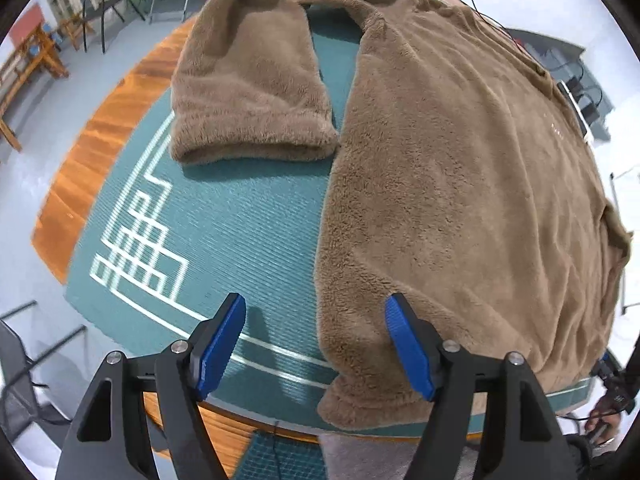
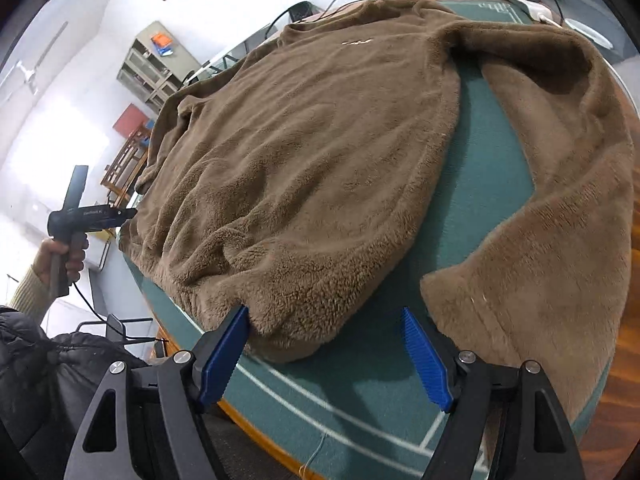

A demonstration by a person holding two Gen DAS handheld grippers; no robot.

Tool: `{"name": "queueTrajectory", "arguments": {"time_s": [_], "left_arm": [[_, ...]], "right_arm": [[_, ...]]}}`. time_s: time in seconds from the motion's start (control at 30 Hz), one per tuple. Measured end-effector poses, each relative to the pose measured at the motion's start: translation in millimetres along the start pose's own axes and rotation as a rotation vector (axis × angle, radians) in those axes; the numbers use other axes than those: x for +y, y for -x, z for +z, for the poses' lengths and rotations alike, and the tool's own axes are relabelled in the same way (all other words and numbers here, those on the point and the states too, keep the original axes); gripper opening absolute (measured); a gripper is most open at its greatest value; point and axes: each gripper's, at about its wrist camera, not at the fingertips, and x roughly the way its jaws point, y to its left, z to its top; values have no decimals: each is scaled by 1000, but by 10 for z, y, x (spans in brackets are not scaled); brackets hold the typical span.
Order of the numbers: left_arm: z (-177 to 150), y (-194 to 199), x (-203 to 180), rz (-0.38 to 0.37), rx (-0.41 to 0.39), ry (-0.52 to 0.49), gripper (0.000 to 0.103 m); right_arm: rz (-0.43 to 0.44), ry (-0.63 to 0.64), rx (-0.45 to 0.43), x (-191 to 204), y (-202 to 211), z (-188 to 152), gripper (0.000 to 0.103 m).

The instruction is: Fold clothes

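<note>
A fuzzy brown sweater [image 1: 460,184] is spread flat on a green mat [image 1: 248,232], which is laid over a wooden table [image 1: 100,132]. The hem is draped right at the near edge of the table, and a bit of it is hung over that edge in the left wrist view. One sleeve [image 1: 248,92] is stretched toward the left edge of the mat, with the cuff end laid just beside the white line pattern [image 1: 140,248] printed near the mat's corner. The other sleeve [image 2: 560,220] is bent round along the right edge of the table, cuff brought back toward the near edge.

The left gripper [image 1: 316,344] is held wide open at the near edge, one blue finger above bare mat and the other over the sweater's hem corner; nothing is pinched. The right gripper [image 2: 324,354] is spread open too, its left finger pressed up against the hem at the other bottom corner, while bare mat is seen under its right finger, just beside the cuff. No cloth is clamped.

In the right wrist view, the left tool is seen gripped by a hand [image 2: 64,256] off past the table's left edge.
</note>
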Motion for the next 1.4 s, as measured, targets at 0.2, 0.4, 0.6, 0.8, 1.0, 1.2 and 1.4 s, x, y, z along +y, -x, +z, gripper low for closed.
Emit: {"name": "queueTrajectory", "arguments": {"time_s": [0.2, 0.4, 0.6, 0.8, 1.0, 1.2, 1.4], "left_arm": [[-34, 3, -49, -66, -1, -17, 77], [108, 259, 81, -115, -18, -46, 19], [249, 515, 210, -164, -35, -76, 15], [-39, 505, 395, -110, -16, -106, 14], [-230, 58, 428, 41, 81, -149, 14], [-178, 202, 526, 53, 44, -118, 34], [-32, 503, 534, 47, -35, -93, 47]], "right_arm": [[43, 34, 0, 67, -63, 86, 72], [139, 62, 21, 177, -50, 68, 24], [323, 3, -87, 238, 553, 111, 19], [298, 8, -30, 220, 779, -47, 18], [119, -65, 82, 37, 283, -305, 17], [15, -166, -25, -180, 452, -433, 27], [-221, -232, -169, -267, 833, -430, 73]]}}
